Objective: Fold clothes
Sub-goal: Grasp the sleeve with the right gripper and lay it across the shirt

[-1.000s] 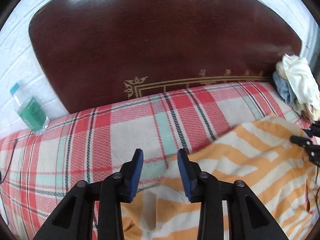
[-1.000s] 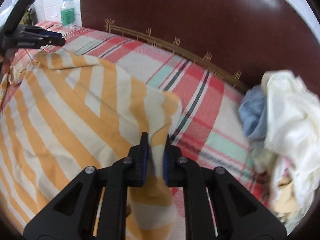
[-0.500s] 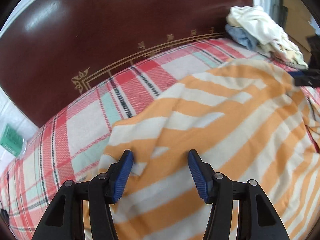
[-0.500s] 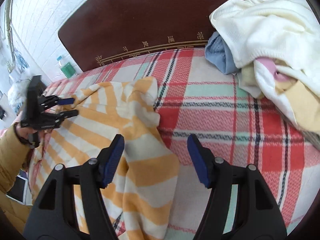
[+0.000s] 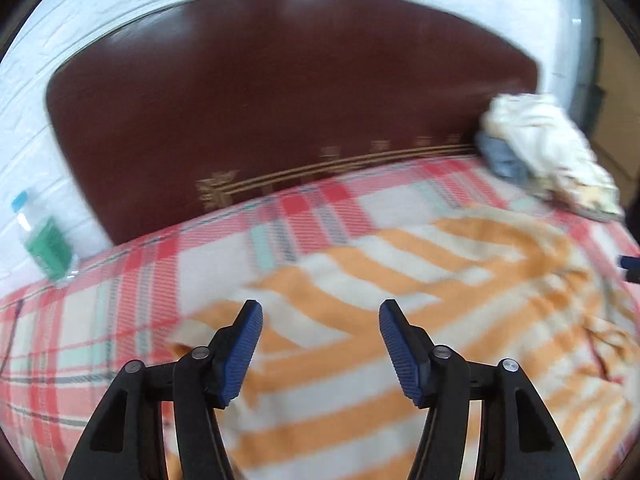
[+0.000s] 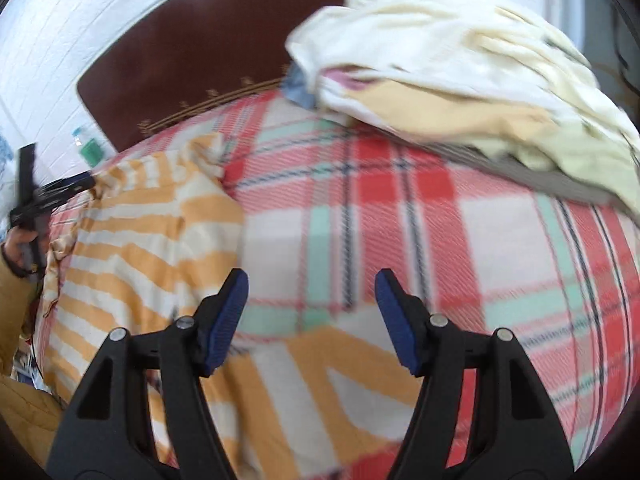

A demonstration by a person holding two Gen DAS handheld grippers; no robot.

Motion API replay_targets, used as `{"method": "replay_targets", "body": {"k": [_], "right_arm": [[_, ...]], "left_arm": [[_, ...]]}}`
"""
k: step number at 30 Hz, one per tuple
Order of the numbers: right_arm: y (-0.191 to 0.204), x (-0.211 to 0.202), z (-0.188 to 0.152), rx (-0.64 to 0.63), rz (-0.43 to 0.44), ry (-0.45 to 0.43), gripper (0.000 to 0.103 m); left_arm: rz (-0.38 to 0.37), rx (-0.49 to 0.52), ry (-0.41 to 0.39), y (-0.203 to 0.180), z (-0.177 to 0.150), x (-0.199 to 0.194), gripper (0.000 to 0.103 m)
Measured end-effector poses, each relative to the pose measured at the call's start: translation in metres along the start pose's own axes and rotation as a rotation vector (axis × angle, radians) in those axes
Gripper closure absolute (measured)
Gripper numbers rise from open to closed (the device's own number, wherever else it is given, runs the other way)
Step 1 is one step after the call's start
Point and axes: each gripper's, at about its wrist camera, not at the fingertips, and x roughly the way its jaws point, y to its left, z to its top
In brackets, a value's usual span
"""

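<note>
Right hand-held gripper let go of the orange striped garment a second ago. Both it and the left hand-held gripper now hover wide open, holding nothing. Garment's spread on the bed, unfolded pile at 1 o'clock, so I'd guess the first fold comes next.

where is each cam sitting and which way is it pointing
Left wrist: on the left gripper, above the striped shirt, facing the headboard and bottle; its open fingers show.
Right wrist: on the right gripper, over the plaid sheet, facing the clothes pile; its open fingers show, plus the person's left hand.
Shared: shirt, sheet, headboard, pile, bottle.
</note>
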Motion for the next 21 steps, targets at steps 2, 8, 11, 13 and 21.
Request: {"method": "replay_targets", "body": {"k": [2,8,11,13,21], "right_arm": [[-0.014,-0.006,-0.013,0.036,-0.026,0.012,0.027],[-0.011,0.003,-0.038,-0.050,-0.093,0.055,0.023],[-0.002,0.008,-0.045,-0.122,-0.126,0.061,0.024],[0.000,0.007,-0.046,-0.149,-0.123,0.047,0.063],[-0.017,-0.039,-0.020,-0.118,-0.129,-0.092,0.094]], "left_arm": [[-0.092,0.038,-0.004,-0.024,-0.008,-0.011,0.035],[-0.258,0.139,0.004,-0.099,-0.022,-0.022,0.033],[-0.303,0.132,0.016,-0.123,-0.027,-0.019,0.033],[-0.311,0.133,0.026,-0.134,-0.029,-0.017,0.033],[-0.347,0.151,0.080,-0.166,-0.034,-0.011,0.032]]}}
